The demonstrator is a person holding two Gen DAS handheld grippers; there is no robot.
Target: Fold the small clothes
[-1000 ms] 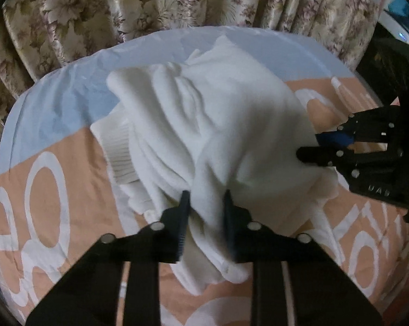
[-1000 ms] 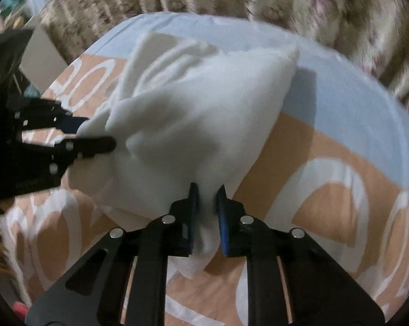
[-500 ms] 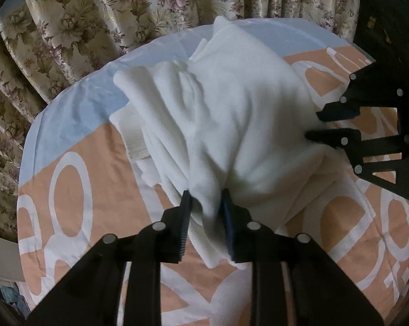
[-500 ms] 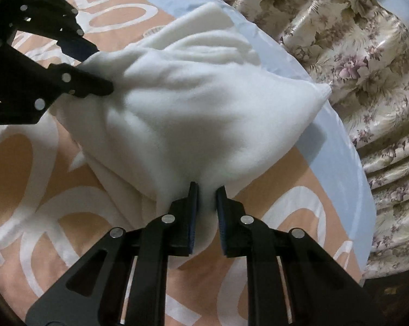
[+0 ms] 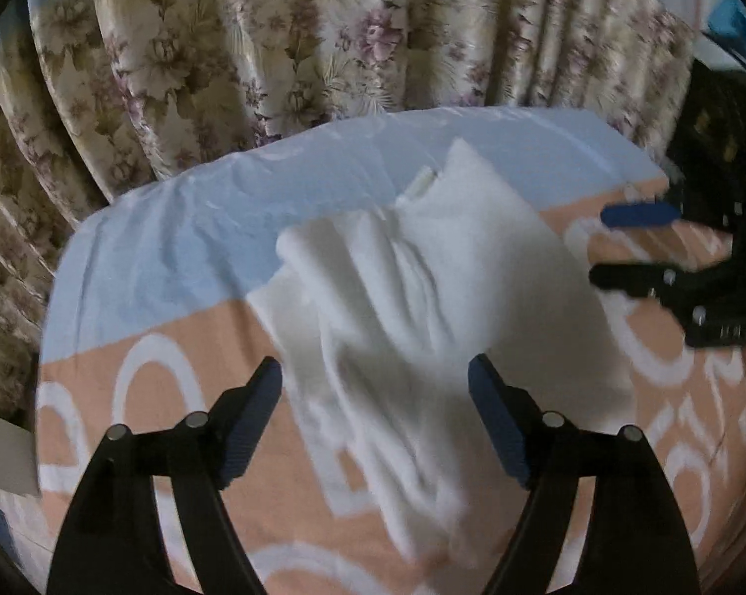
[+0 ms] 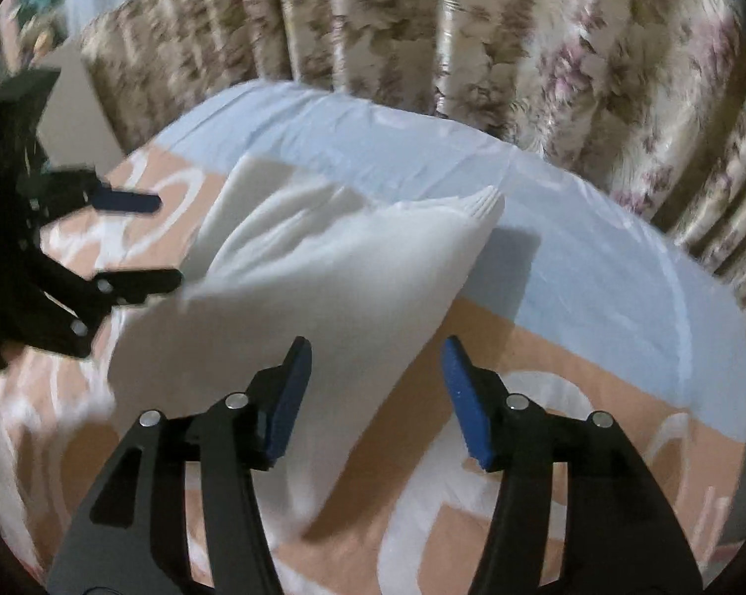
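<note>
1. L gripper (image 5: 375, 386): jaws spread wide, released, nothing between the pads. Hangs over the near part of the white garment (image 5: 422, 297); can't tell if the tips touch the cloth.
2. R gripper (image 6: 375, 372): also spread wide, empty. L pad sits over the garment's near edge, R pad over bare bed cover (image 6: 596, 297).
3. White garment lies bunched on the cover, roughly mid-bed, straddling the blue band and the peach part w/ white lettering. From the L wrist cam it shows wrinkled folds & a ribbed edge at its left; from the R wrist cam it looks smoother, w/ one pointed corner toward the curtain (image 5: 323, 39).
4. Each gripper shows in the other's view, at opposite sides of the garment, both w/ fingers apart.
5. Floral curtain hangs behind the bed's far edge. Both views somewhat blurred.
</note>
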